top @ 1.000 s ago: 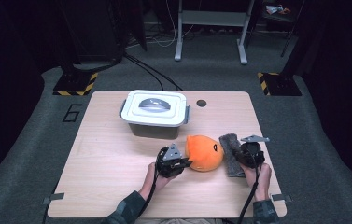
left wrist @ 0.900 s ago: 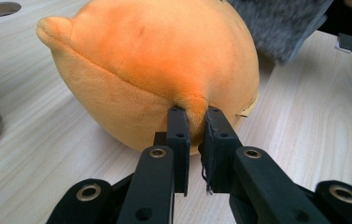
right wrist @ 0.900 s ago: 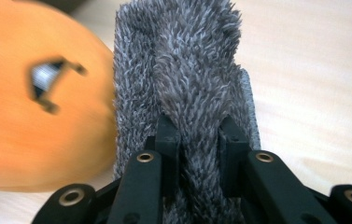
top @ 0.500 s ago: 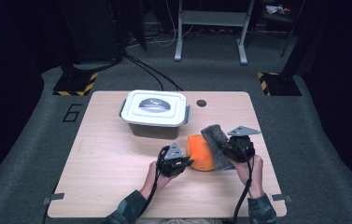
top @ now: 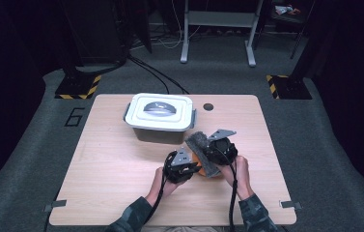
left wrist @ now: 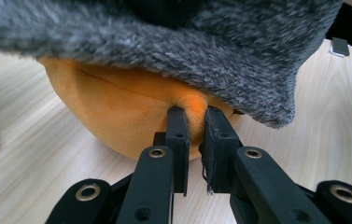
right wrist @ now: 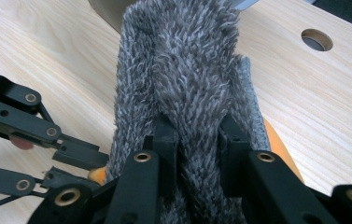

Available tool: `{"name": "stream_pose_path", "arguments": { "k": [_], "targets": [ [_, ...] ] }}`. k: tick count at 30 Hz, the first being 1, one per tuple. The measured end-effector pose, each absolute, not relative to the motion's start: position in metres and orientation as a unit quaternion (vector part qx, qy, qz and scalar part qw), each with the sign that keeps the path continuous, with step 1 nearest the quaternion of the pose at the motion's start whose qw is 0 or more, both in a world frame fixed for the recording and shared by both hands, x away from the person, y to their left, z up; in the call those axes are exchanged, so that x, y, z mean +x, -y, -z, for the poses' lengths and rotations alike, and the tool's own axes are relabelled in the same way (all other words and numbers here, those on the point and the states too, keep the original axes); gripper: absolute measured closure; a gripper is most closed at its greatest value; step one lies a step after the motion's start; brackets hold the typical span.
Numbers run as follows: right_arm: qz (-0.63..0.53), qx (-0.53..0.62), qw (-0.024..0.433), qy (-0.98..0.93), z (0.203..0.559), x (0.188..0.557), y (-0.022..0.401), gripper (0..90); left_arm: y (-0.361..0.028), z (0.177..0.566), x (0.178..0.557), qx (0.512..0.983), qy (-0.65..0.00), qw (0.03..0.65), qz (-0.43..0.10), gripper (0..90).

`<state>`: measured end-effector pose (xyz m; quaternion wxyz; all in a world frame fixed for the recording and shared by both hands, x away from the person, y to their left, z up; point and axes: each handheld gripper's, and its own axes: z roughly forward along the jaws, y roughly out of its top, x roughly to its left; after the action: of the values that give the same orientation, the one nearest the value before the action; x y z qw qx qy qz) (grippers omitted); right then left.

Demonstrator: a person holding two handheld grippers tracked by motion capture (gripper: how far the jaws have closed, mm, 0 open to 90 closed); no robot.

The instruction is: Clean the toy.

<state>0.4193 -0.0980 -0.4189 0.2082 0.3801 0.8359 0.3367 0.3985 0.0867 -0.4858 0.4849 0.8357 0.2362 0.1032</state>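
An orange soft ball-like thing [left wrist: 117,107] lies on the wooden table [top: 112,164] in front of the person. My left gripper [left wrist: 196,114] is shut on a pinch of its orange fabric; in the high view the left gripper [top: 195,167] sits at its left side. A grey fuzzy cloth [right wrist: 187,70] is draped across the top of the orange thing [right wrist: 277,140]. My right gripper [right wrist: 194,123] is shut on a bunched fold of that cloth. From above, the grey cloth [top: 199,141] stretches from the right gripper [top: 209,151] toward the box.
A white lidded box [top: 159,114] with a grey handle stands just behind the grippers at the table's middle back. A round cable hole [top: 208,107] is in the tabletop right of it. Bare wood lies to the left and front.
My right gripper has carried the grey cloth leftward and slightly up, from the table right of the orange thing to over its top. The left gripper has stayed put.
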Motion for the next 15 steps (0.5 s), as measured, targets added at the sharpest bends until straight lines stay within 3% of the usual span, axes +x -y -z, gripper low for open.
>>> {"name": "stream_pose_path", "arguments": {
  "k": [15],
  "targets": [
    [-0.338,0.413,0.226,-0.815,0.419,0.415,0.124,73.2,-0.087,0.487,0.4,0.833,-0.242,0.487,-0.101,81.6]
  ]
}}
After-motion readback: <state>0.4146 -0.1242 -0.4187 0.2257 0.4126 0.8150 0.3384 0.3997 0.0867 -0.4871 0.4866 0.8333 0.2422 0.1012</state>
